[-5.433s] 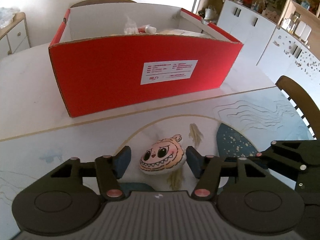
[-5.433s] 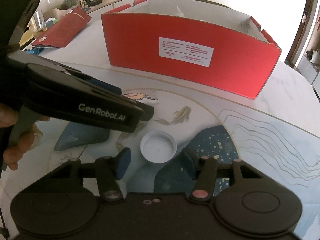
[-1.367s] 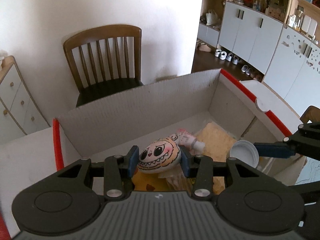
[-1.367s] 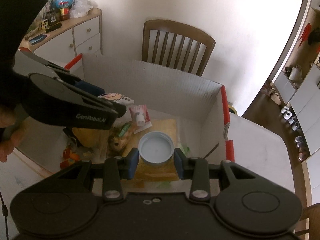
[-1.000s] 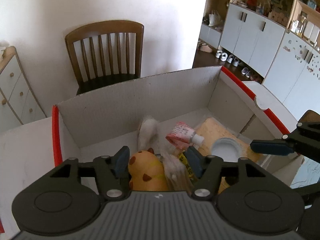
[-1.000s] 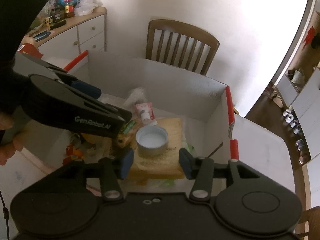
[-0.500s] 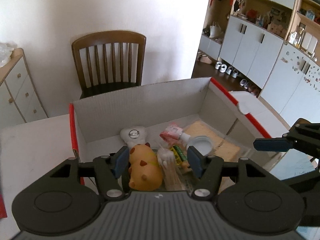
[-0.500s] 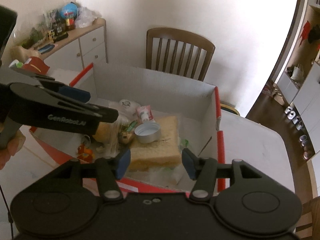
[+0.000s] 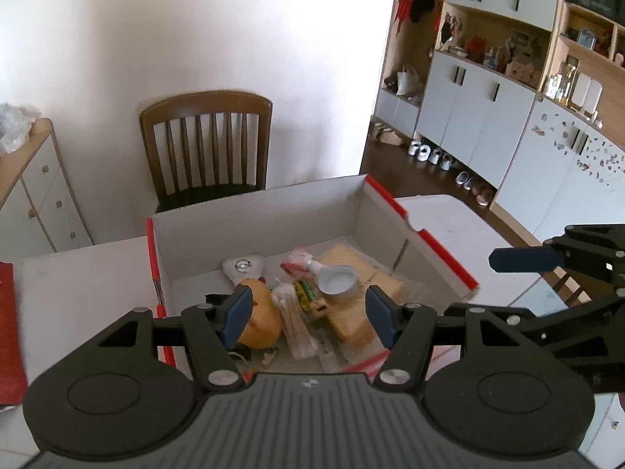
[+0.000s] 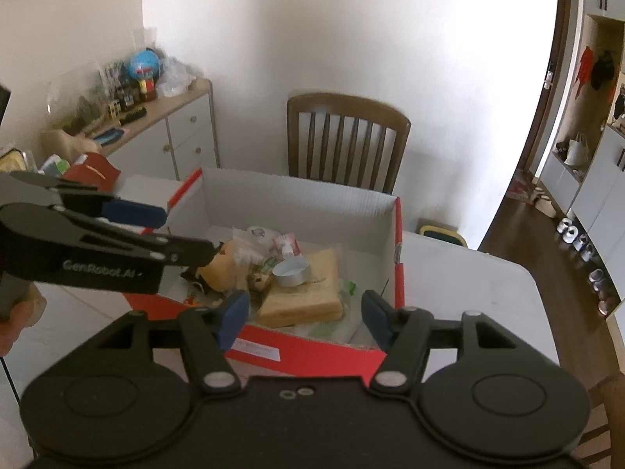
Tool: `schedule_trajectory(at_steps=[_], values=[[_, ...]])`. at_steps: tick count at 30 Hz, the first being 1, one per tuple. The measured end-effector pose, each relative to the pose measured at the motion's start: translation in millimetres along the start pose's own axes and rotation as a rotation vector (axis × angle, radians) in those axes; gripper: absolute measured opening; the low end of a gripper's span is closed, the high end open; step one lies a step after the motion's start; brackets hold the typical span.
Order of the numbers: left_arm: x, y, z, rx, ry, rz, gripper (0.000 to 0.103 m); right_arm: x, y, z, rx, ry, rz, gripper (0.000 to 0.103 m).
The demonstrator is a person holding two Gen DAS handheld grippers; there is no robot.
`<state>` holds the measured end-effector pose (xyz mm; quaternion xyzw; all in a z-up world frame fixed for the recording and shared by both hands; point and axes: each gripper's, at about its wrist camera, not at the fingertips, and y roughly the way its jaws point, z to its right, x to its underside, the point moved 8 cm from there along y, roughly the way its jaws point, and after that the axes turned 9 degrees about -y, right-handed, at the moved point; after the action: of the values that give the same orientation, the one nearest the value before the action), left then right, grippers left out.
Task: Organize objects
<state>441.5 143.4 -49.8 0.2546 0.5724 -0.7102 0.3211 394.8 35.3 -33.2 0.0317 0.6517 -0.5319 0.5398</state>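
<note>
on the white table (image 9: pixel 78 285) at far left i see a red sheet (image 9: pixel 9 328) lying flat, and next to it the red cardboard box (image 9: pixel 437 258) with white inner walls, standing open in front of a wooden chair (image 9: pixel 207 144). my left gripper (image 9: pixel 308 314) hangs above the box's near edge with its blue pads spread wide and nothing between them. inside the box, from left to right, i make out a white round pouch (image 9: pixel 242 267), a yellow plush toy (image 9: pixel 261 312) just in front of it, a clear bag of cotton swabs (image 9: pixel 293 320), a small green packet (image 9: pixel 308 293), a pink and white tube (image 9: pixel 299 262), and the white bottle cap (image 9: pixel 336 284) resting open side up on a tan sponge block (image 9: pixel 359 305) toward the right wall. the monster-face toy is not visible to me among them. further right, my right gripper (image 10: pixel 304 318) is also slack, fingers apart and empty, held over the box's near right corner; from its camera the cap (image 10: pixel 291 269) sits on the sponge (image 10: pixel 308 293) well beyond the pads. white cabinets (image 9: pixel 476 117) line the far right
</note>
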Motion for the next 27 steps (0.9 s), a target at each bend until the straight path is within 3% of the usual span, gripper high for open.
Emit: schedule_trajectory(at_steps=[11,16,19,23,25,27], values=[[19.9,-54.8,7.7,-0.011,-0.039,0.055,0.063,11.3,-35.5,-12.9,-0.029,0.017,0.060,0.066],[34.8,-72.7,12.8,-0.019,-0.063,0.060,0.063,20.9,-51.8,-20.6,-0.041,0.020,0.088,0.076],[42.7,-80.5,13.0,-0.037,-0.077,0.064,0.072,27.5,-59.6,-25.0,-0.050,0.015,0.092,0.077],[53.5,-89.4,16.5,-0.043,-0.091,0.061,0.072,34.4,-69.2,-25.4,-0.057,0.025,0.099,0.079],[58.3,-93.4,19.0,-0.046,-0.093,0.062,0.081,37.4,-73.8,-24.9,-0.060,0.029,0.104,0.080],[62.6,-97.3,21.5,-0.049,-0.097,0.066,0.085,41.6,-77.9,-23.7,-0.063,0.034,0.109,0.087]])
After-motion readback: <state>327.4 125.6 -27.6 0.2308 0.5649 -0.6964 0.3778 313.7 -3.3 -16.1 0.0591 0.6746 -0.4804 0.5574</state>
